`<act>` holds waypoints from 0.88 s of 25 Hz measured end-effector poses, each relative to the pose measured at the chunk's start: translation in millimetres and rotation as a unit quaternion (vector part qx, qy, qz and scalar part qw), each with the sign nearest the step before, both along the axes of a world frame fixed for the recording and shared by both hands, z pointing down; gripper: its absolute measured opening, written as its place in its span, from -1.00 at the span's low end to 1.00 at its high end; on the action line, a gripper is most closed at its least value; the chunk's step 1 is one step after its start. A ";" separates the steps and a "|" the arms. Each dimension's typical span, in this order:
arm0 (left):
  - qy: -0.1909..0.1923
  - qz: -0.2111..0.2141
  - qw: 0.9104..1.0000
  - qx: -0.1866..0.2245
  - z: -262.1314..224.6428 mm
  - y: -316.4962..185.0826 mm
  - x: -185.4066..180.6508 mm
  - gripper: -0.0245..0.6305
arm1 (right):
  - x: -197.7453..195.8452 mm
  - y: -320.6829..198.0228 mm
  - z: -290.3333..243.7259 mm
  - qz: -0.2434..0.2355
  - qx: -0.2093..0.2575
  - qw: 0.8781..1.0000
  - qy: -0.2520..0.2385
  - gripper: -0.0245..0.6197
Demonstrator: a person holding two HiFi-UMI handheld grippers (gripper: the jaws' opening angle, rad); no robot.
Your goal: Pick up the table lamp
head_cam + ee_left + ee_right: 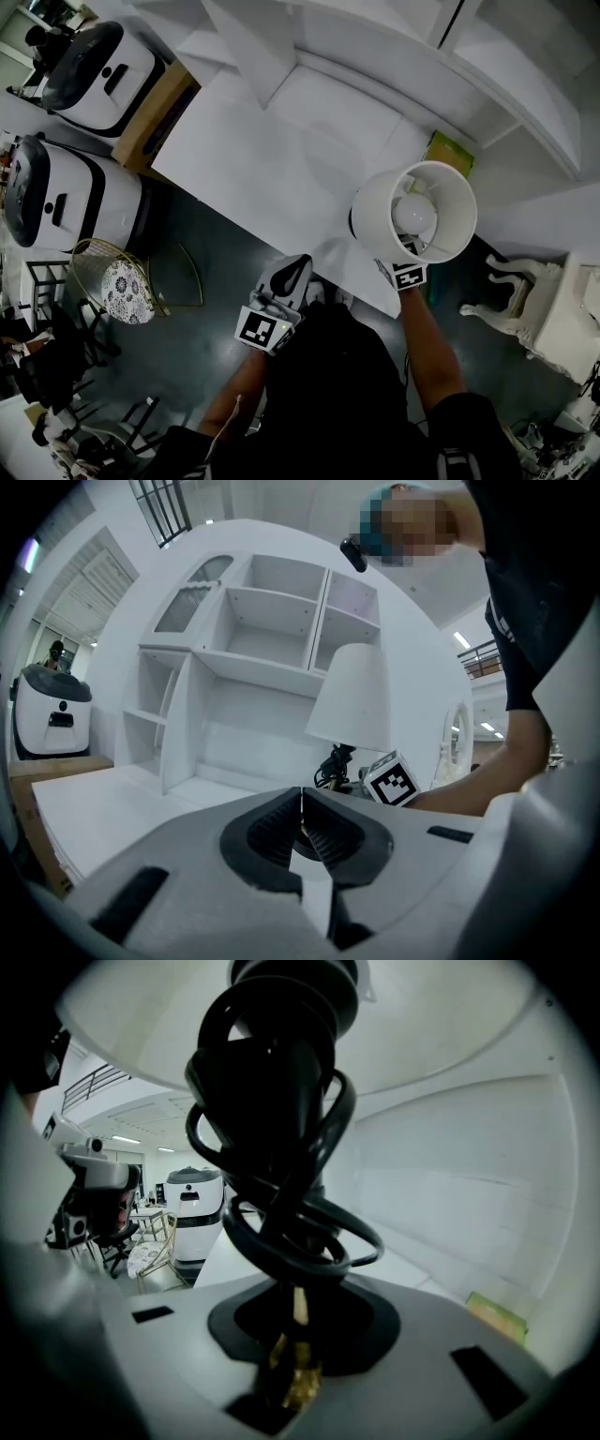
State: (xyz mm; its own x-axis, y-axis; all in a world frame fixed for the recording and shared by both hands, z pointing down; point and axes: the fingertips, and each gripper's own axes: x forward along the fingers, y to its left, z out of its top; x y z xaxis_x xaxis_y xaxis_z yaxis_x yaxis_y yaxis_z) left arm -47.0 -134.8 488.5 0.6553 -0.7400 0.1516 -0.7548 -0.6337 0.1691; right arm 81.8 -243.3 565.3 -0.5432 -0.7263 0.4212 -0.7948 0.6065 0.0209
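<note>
— Where do we have the lamp [412, 214]?
— Over the near right edge of the white tabletop [281, 141]. It stands upright, its long axis running straight up from our right gripper [294, 1321], with the white shade [375, 211] on top and a black cord [281, 1204] coiled round the neck.
— And the grip?
— Our right jaws are clenched on the thin brass stem [297, 1305] below that coil. We can't tell whether the foot is clear of the tabletop.
— And our left gripper [302, 819]?
— Its jaws are pressed closed on nothing, off the near edge, well apart to the lamp's left. We judge that any lift belongs to the right hand alone.
— Any writing?
— None we can read, only the square markers [260, 328] on the grippers.
</note>
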 end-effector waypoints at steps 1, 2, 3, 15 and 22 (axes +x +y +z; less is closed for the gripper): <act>0.001 0.000 1.000 0.002 -3.3 0.2 0.2 -0.87 | -1.0 1.9 -4.4 -0.002 0.000 1.000 -0.001 -0.66; 0.002 0.001 1.000 0.005 -7.5 0.0 0.6 -0.87 | -1.6 4.1 -7.2 -0.005 -0.001 1.000 -0.001 -0.66; 0.003 0.001 1.000 0.009 -11.5 -0.5 0.9 -0.87 | -2.0 5.9 -9.9 -0.007 -0.002 1.000 0.000 -0.66; -0.004 0.001 1.000 0.017 -35.2 -2.4 -11.2 -0.87 | -12.2 27.7 -43.3 -0.015 -0.006 1.000 0.001 -0.66; -0.016 0.005 1.000 0.024 -37.8 -13.9 -20.0 -0.87 | -17.7 37.7 -66.9 -0.017 0.001 1.000 0.003 -0.66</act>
